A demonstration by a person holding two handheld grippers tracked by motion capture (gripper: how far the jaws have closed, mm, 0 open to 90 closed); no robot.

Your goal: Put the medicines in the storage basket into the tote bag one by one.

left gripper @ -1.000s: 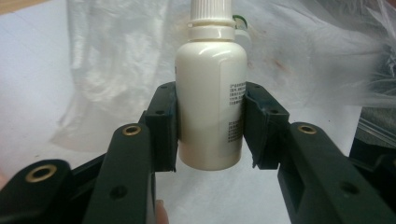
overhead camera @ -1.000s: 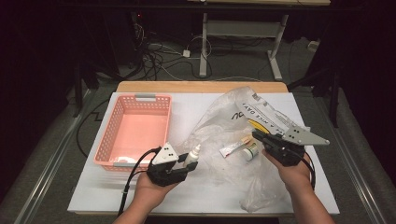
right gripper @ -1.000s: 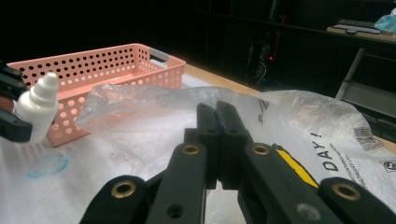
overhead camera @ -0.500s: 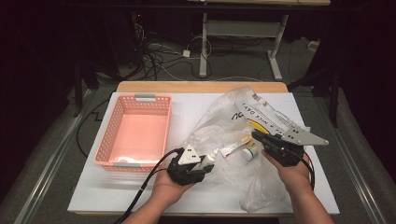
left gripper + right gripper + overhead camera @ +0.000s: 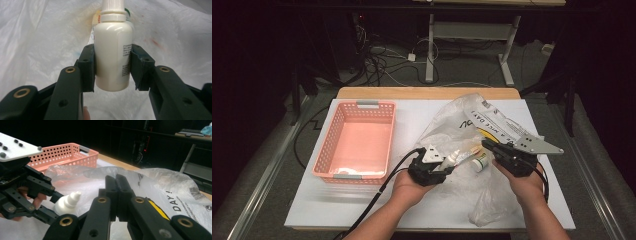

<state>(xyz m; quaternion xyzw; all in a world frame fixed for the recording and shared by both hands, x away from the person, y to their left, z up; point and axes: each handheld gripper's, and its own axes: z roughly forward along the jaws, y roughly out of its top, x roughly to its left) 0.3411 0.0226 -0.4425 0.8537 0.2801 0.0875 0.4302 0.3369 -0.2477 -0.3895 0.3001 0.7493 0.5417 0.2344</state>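
1. Left gripper (image 5: pixel 447 167): jaws pinching a small white bottle (image 5: pixel 113 60) by its body, one pad on each side, cap pointing away from the hand. Held at the mouth of the plastic bag (image 5: pixel 472 125), near the middle of the white table (image 5: pixel 312 210).
2. White bottle, seen in the left gripper view: cream body with a printed label on one side, ribbed white cap at the far end. In the right gripper view: pointed white cap (image 5: pixel 75 195) protruding from the left gripper's jaws.
3. Right gripper (image 5: pixel 489 146): jaws pressed together, pinching a fold of the plastic bag's edge. Bag film bunched directly at the jaw tips (image 5: pixel 116 180) in the right gripper view.
4. Plastic bag: translucent, crumpled, spread across the right half of the table, with black lettering and a yellow patch on the upper face. Contents visible through the film in the high view: a second small bottle with a green band (image 5: pixel 481 163) just beside the right gripper, and a slim tube-like item (image 5: pixel 468 154) between the two grippers. Further contents not distinguishable.
5. Pink basket (image 5: pixel 332 150): perforated walls, grey handles on the near and far ends, standing on the left part of the table, well apart from the bag. Interior bare to the floor.
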